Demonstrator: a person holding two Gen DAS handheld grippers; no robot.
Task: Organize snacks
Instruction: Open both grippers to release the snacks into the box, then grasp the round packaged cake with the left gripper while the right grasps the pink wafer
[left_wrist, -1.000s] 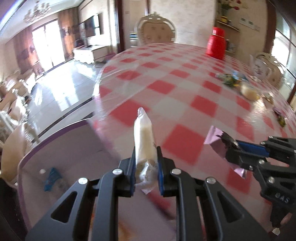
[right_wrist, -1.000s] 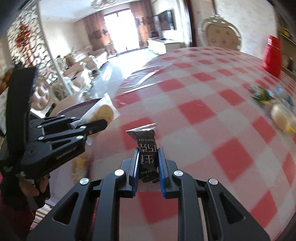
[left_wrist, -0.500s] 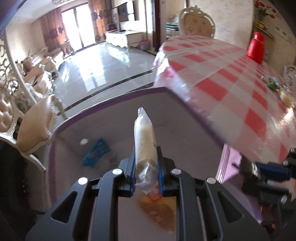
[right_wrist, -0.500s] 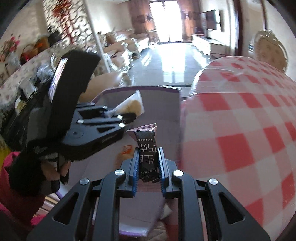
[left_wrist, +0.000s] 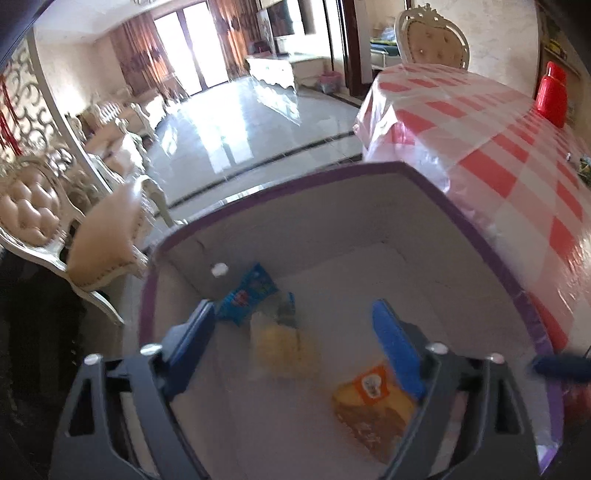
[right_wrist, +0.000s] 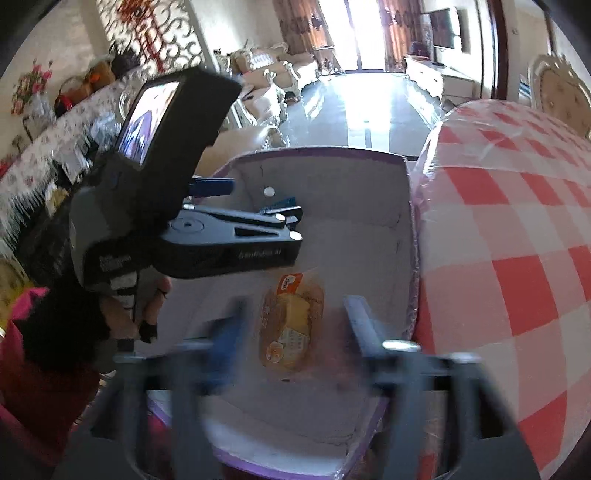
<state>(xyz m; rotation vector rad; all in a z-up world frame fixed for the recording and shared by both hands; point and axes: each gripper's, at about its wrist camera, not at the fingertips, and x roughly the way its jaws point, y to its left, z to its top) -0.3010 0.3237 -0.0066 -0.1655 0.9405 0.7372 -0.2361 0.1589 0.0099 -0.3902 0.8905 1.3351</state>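
My left gripper (left_wrist: 295, 325) and right gripper (right_wrist: 291, 328) gape wide, empty, over the purple-rimmed box (left_wrist: 480, 236). Inside lie an orange packet (right_wrist: 291, 325), a blurred yellow snack (left_wrist: 280, 347) and a blue packet (left_wrist: 247, 295).

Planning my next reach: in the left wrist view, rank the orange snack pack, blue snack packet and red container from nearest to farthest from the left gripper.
1. Orange snack pack, in the box beside the right finger of the left gripper.
2. Blue snack packet, box's far left corner.
3. Red container, far right on the table.

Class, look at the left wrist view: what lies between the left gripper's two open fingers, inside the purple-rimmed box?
In the left wrist view, a blurred yellowish snack packet shows between the open fingers of the left gripper, over the floor of the box. A blue packet lies just beyond.
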